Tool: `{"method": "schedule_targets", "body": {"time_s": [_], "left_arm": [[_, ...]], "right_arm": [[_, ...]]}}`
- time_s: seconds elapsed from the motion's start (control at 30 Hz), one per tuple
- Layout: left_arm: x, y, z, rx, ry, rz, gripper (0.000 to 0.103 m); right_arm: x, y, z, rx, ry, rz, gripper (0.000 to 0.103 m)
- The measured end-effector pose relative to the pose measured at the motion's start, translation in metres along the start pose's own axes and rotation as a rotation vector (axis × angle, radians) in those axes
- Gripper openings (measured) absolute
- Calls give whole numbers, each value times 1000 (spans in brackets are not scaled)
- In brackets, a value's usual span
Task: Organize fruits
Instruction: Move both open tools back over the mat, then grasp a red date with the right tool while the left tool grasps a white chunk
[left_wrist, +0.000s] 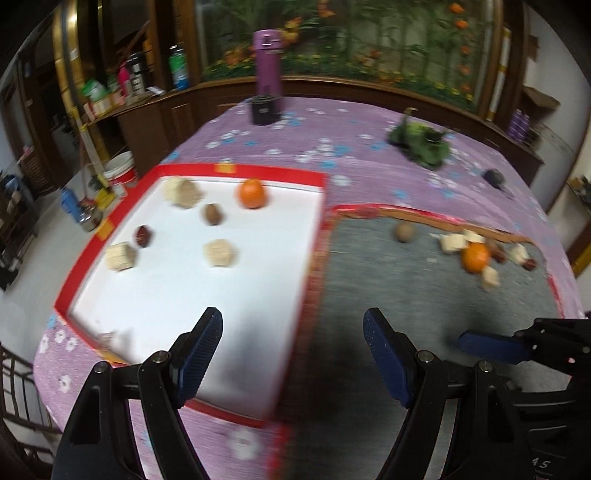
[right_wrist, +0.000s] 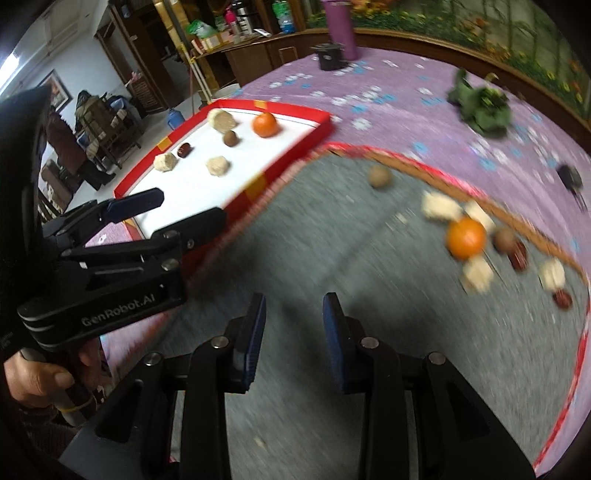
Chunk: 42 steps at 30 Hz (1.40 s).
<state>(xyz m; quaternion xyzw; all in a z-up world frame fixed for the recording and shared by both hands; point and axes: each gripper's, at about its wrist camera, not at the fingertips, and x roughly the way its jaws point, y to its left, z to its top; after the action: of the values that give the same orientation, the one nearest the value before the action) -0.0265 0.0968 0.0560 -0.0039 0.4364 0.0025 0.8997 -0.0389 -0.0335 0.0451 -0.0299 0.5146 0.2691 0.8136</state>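
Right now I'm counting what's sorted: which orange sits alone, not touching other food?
The orange in the white red-rimmed tray near its far rim stands clear. The other orange, on the grey tray, is crowded by pale cubes.

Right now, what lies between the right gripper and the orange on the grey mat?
Only bare grey mat, seen in the right wrist view. The right gripper is empty, and the orange sits ahead to its right among pale blocks.

purple table (left_wrist: 369, 122) w/ two trays (left_wrist: 236, 171)
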Motion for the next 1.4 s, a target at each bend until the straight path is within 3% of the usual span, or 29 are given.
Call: {"method": "schedule_targets", "body": {"time_s": [0.3, 0.7, 1.13, 1.4], "left_arm": [[1, -68, -6, 97, 24, -65, 78], [11, -115, -6, 146, 44, -80, 78], [27, -142, 4, 186, 52, -66, 78], [34, -145, 12, 214, 40, -72, 78]], "right_arm": [[-32, -64, -44, 118, -23, -27, 35], [-62, -145, -73, 256, -63, -77, 34], [-66, -199, -60, 305, -106, -120, 34], [-51, -232, -33, 319, -123, -125, 34]]}}
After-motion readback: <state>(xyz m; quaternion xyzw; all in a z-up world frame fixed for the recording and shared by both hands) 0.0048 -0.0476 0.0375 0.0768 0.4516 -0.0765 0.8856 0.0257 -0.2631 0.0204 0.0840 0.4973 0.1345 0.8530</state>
